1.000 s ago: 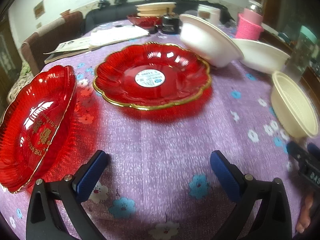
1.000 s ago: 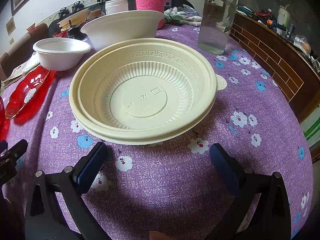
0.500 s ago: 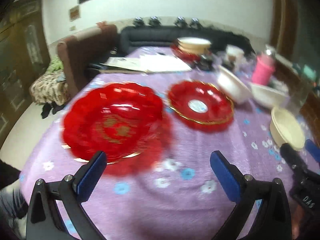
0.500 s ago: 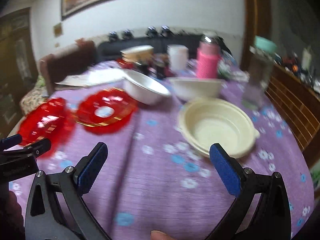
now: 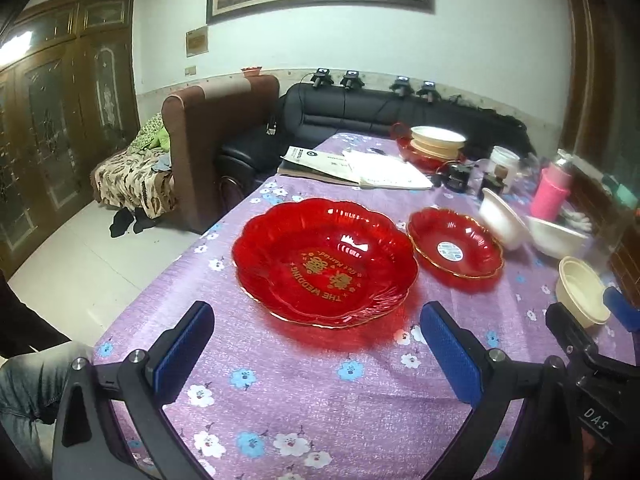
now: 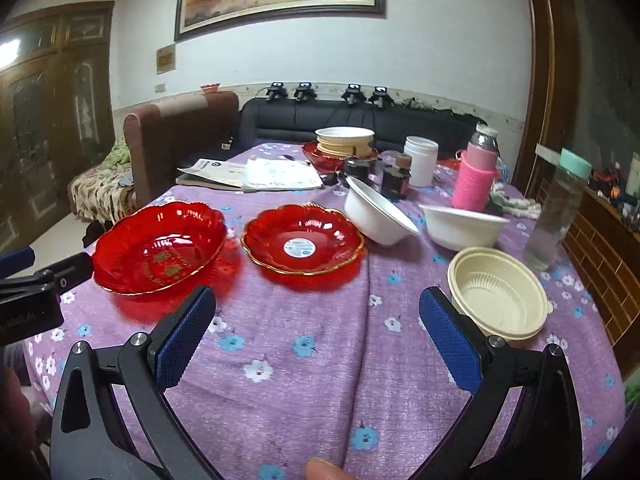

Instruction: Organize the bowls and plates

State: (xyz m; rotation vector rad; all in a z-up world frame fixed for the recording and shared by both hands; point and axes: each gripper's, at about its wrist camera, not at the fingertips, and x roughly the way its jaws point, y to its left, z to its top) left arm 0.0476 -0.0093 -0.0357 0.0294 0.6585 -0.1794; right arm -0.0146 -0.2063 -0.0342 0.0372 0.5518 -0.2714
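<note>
A large red plate with gold lettering [image 5: 324,262] [image 6: 160,248] lies on the purple flowered tablecloth. A smaller red gold-rimmed plate [image 5: 454,246] [image 6: 302,242] lies to its right. A tilted white bowl [image 6: 378,212] [image 5: 502,216] leans beside an upright white bowl [image 6: 462,226] [image 5: 556,236]. A cream plastic bowl [image 6: 500,292] [image 5: 582,290] sits at the right. My left gripper [image 5: 316,352] is open and empty, short of the large plate. My right gripper [image 6: 316,336] is open and empty above the cloth, with the cream bowl just past its right finger.
A stack of cream bowls on a red plate [image 6: 344,144] stands at the far end. Papers [image 6: 256,174], dark jars [image 6: 396,176], a white tub [image 6: 420,160], a pink-sleeved bottle [image 6: 478,174] and a clear bottle [image 6: 556,216] crowd the back and right. A wooden rail [image 6: 600,240] borders the right.
Both grippers have pulled back and up from close over the dishes, so the whole table now shows. The dishes themselves have not moved.
</note>
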